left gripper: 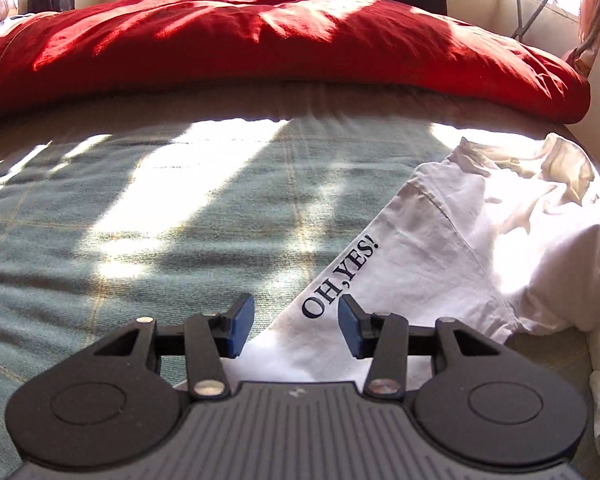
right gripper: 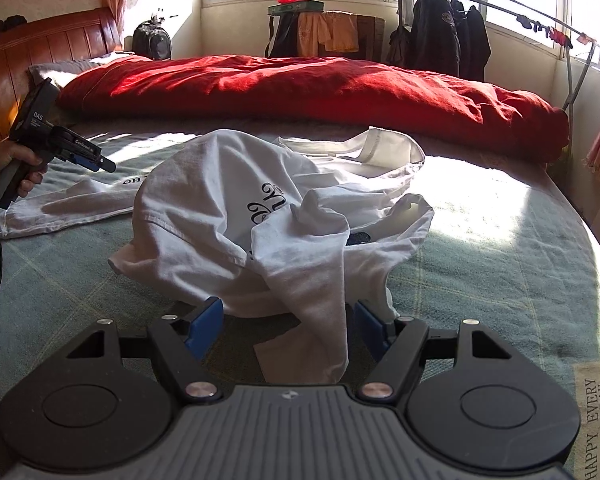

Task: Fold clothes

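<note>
A white T-shirt [right gripper: 204, 200] with dark print lies crumpled on the green checked bedcover [right gripper: 480, 264]. Its flatter part [left gripper: 412, 248], printed "OH, YES!", stretches out to the left in the right wrist view. My left gripper [left gripper: 296, 314] hovers over that part's edge with its jaws apart and nothing pressed between the blue pads. A hand holds the left gripper [right gripper: 102, 163] at the left. My right gripper [right gripper: 288, 318] stands open at the shirt's near side. A hanging fold of white cloth [right gripper: 320, 344] lies between its pads, close to the right one, not squeezed.
A bulky red duvet [right gripper: 320, 88] lies across the far side of the bed, and a wooden headboard [right gripper: 28, 64] stands at the left. Behind it are a clothes rack with dark jackets [right gripper: 440, 36], a backpack [right gripper: 152, 42] and sunlit windows. The bed's edge runs down the right.
</note>
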